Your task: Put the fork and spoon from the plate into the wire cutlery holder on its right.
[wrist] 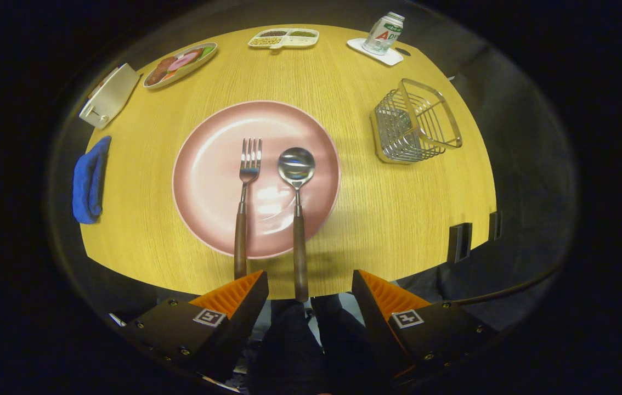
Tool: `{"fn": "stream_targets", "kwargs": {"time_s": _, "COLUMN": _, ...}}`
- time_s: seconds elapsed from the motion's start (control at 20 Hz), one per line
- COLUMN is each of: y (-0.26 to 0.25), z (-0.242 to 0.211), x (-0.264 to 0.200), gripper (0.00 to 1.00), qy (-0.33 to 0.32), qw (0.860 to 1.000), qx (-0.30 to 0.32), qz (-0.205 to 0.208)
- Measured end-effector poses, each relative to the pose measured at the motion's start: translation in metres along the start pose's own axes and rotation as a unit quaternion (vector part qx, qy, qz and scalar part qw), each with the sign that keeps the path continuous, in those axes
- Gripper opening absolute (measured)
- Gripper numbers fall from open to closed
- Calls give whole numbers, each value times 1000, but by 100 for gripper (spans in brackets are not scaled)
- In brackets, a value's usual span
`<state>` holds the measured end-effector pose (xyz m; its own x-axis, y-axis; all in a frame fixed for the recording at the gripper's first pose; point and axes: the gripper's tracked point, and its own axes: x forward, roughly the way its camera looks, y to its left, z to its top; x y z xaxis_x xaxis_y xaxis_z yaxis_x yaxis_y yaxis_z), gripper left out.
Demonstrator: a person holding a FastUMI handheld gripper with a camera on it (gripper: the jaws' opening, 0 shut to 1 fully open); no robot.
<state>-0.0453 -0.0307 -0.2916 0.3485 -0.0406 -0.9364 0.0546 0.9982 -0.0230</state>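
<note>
- Tongs (pixel 310 285) wide open, empty, hanging off the surface's near edge.
- Spoon (pixel 297 204) handle sits between them, so grab that first, low on the handle.
- Fork (pixel 245 197) next, then holder (pixel 415 122).

We saw bright overhead light on the table (pixel 388 219), with glare on the plate (pixel 207 164) and the spoon (pixel 296 164). Edges bowed strongly and fell dark. The open gripper (pixel 310 288) stood shadowed but sharp.

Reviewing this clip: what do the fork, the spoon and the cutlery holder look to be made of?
Fork and spoon: shiny metal heads with reflections, dark brown handles, probably wood. Cutlery holder: thin silvery metal wire on a pale base of unclear material. The gripper is open, spoon handle end between its fingers.
</note>
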Motion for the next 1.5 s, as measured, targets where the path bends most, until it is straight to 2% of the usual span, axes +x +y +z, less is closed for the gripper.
{"fn": "stream_targets", "kwargs": {"time_s": 0.35, "y": -5, "z": -3, "x": 32, "gripper": 91, "qy": 19, "qw": 1000, "qx": -6, "qz": 13}}
{"fn": "stream_targets", "kwargs": {"time_s": 0.45, "y": -4, "z": -3, "x": 38, "gripper": 86, "qy": 25, "qw": 999, "qx": -10, "qz": 18}}
{"fn": "stream_targets", "kwargs": {"time_s": 0.55, "y": 0, "z": -3, "x": 43, "gripper": 68, "qy": 26, "qw": 999, "qx": -17, "qz": 31}}
{"fn": "stream_targets", "kwargs": {"time_s": 0.6, "y": 1, "z": -2, "x": 44, "gripper": 43, "qy": 28, "qw": 999, "qx": -22, "qz": 36}}
{"fn": "stream_targets", "kwargs": {"time_s": 0.65, "y": 4, "z": -4, "x": 44, "gripper": 33, "qy": 33, "qw": 998, "qx": -31, "qz": 43}}
{"fn": "stream_targets", "kwargs": {"time_s": 0.7, "y": 4, "z": -4, "x": 44, "gripper": 14, "qy": 38, "qw": 998, "qx": -36, "qz": 44}}
{"fn": "stream_targets", "kwargs": {"time_s": 0.8, "y": 5, "z": -4, "x": 39, "gripper": 10, "qy": 39, "qw": 997, "qx": -31, "qz": 50}}
{"fn": "stream_targets", "kwargs": {"time_s": 0.95, "y": 8, "z": 5, "x": 29, "gripper": 10, "qy": 22, "qw": 998, "qx": -9, "qz": 62}}
{"fn": "stream_targets", "kwargs": {"time_s": 1.5, "y": -3, "z": 42, "x": -24, "gripper": 11, "qy": -36, "qw": 999, "qx": -10, "qz": 28}}
